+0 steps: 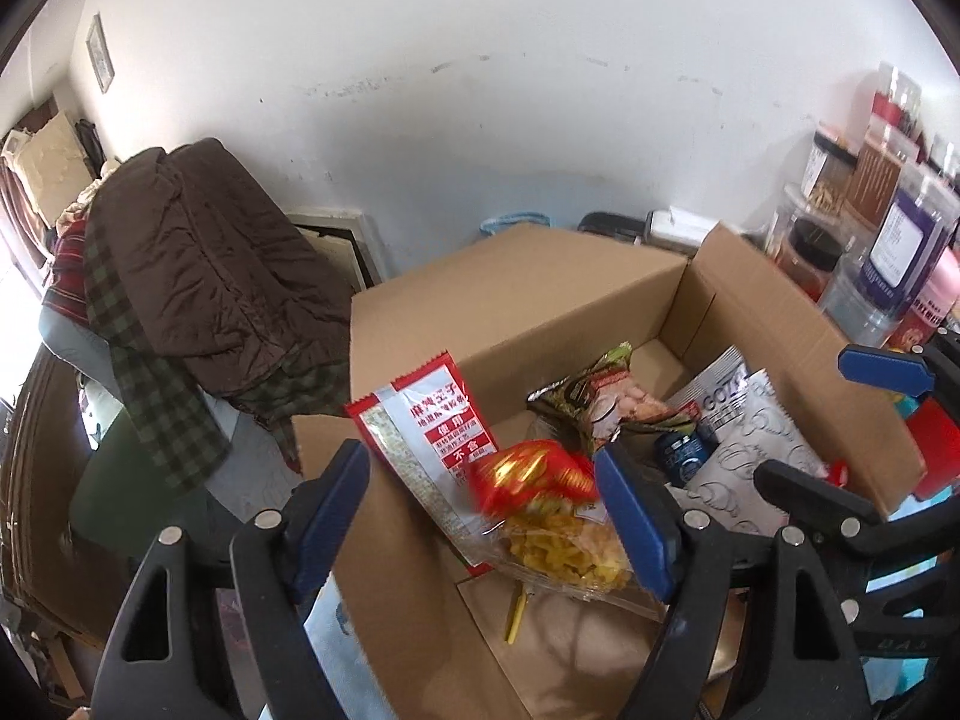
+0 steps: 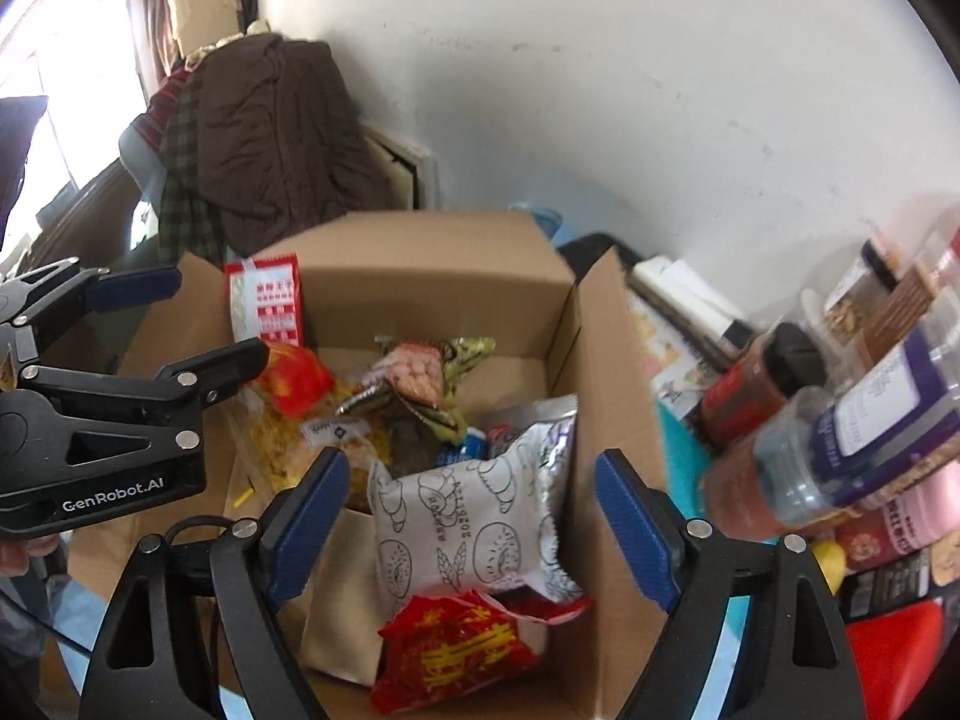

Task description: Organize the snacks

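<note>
Snack-filled cardboard box [image 1: 540, 300] near white wall [image 1: 480, 90]

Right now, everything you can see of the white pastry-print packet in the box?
The white packet is a sealed, puffy pillow bag, matte white with black line drawings of croissants, wheat ears and round pastries, plus small printed text. Its edges are crimped. It leans tilted inside the cardboard box, near the right wall. A silver foil packet sits behind it, and a red packet lies against its lower edge. The right gripper frames it with fingers open, not touching it.
</note>
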Tool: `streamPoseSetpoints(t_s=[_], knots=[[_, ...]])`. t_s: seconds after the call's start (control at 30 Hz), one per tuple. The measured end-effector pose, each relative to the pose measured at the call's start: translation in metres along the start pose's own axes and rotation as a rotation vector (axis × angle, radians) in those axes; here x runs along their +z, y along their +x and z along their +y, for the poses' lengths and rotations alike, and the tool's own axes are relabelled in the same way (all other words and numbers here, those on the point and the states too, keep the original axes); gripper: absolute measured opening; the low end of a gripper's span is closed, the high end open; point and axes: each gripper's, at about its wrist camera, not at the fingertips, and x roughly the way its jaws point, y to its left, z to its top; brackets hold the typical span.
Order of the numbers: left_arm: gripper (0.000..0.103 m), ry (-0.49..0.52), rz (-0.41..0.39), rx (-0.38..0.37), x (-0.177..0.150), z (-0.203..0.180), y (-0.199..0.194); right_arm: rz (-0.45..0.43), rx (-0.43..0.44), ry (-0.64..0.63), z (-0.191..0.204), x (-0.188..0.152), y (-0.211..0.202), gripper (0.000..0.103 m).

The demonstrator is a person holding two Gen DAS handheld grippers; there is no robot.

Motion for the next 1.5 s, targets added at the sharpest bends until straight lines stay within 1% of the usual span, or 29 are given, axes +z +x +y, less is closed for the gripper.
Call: streamPoseSetpoints(t_s=[0.3, 0.47, 0.6, 0.7, 0.77, 0.87, 0.93, 1.03, 1.07, 1.2, 1.3, 1.33, 1.37, 1.5], knots=[[0.078, -0.006, -0.102, -0.01, 0.001, 0.0, -0.053, -0.115, -0.022, -0.015, 0.008, 0.006, -0.048, 0.084], [0.078, -0.012, -0.176, -0.007, -0.001, 0.001, -0.092, -0.188, -0.033, -0.018, 0.013, 0.006, -0.081, 0.084], [0.078, -0.012, -0.229, -0.007, -0.003, 0.001, -0.12, -0.258, -0.044, -0.021, 0.017, 0.002, -0.11, 0.084], [0.078, -0.015, -0.263, -0.028, -0.008, 0.001, -0.144, -0.304, -0.054, -0.018, 0.019, -0.003, -0.132, 0.084], [0.078, -0.011, -0.287, -0.029, -0.013, 0.0, -0.159, -0.335, -0.06, -0.013, 0.02, -0.007, -0.147, 0.084], [0.078, -0.013, -0.331, -0.031, -0.02, -0.002, -0.183, -0.381, -0.067, -0.003, 0.022, -0.015, -0.169, 0.084], [0.081, -0.016, -0.356, -0.033, -0.026, -0.004, -0.197, -0.405, -0.07, 0.005, 0.022, -0.021, -0.181, 0.084], [0.082, -0.016, -0.387, -0.03, -0.035, -0.006, -0.214, -0.438, -0.07, 0.021, 0.022, -0.033, -0.198, 0.085], [0.082, -0.012, -0.394, -0.031, -0.04, -0.008, -0.22, -0.444, -0.07, 0.024, 0.023, -0.035, -0.202, 0.086], [0.083, -0.016, -0.403, -0.039, -0.054, -0.014, -0.233, -0.48, -0.081, 0.033, 0.025, -0.054, -0.219, 0.091], [0.085, -0.022, -0.412, -0.027, -0.068, -0.016, -0.243, -0.499, -0.091, 0.034, 0.029, -0.07, -0.228, 0.096], [0.088, -0.025, -0.416, -0.024, -0.073, -0.017, -0.245, -0.504, -0.093, 0.035, 0.03, -0.075, -0.23, 0.096], [0.089, -0.03, -0.419, -0.021, -0.078, -0.018, -0.248, -0.507, -0.094, 0.037, 0.031, -0.08, -0.232, 0.096], [0.089, -0.045, -0.426, -0.018, -0.098, -0.021, -0.256, -0.51, -0.088, 0.06, 0.035, -0.102, -0.238, 0.096]])
